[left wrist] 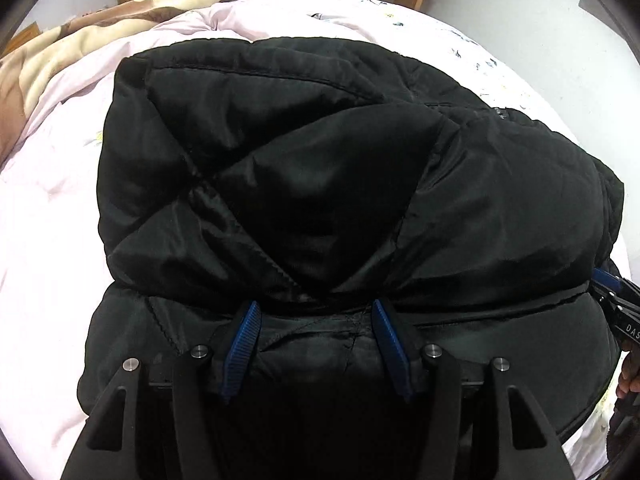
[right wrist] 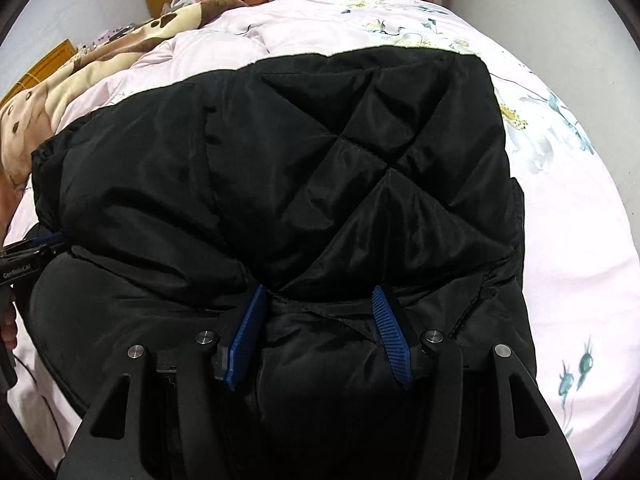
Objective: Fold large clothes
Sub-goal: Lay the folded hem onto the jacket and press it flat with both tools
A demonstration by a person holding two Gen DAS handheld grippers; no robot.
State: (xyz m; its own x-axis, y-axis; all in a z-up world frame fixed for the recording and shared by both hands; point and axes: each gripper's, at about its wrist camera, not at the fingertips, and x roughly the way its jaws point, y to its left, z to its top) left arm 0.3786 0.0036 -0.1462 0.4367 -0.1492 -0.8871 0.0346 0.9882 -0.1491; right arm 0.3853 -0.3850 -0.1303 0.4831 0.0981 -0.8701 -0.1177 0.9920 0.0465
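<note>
A black quilted jacket [left wrist: 320, 184] lies folded on the bed's pink floral quilt [right wrist: 580, 248], a brown paw-print blanket [left wrist: 80, 36] at ten o'clock. The left gripper [left wrist: 316, 312] and right gripper [right wrist: 320, 300] each have their blue fingers [right wrist: 248, 336] spread wide, with a bulge of jacket fabric between them.

A black quilted jacket [right wrist: 300, 184] is lying folded on a bed covered by a pale pink floral quilt [right wrist: 568, 240]. The right gripper [right wrist: 318, 308] is reaching into the jacket's near edge, its blue fingers [right wrist: 250, 336] spread apart with padded fabric bulging between them. The left gripper [right wrist: 24, 256] is showing at the left edge.
</note>
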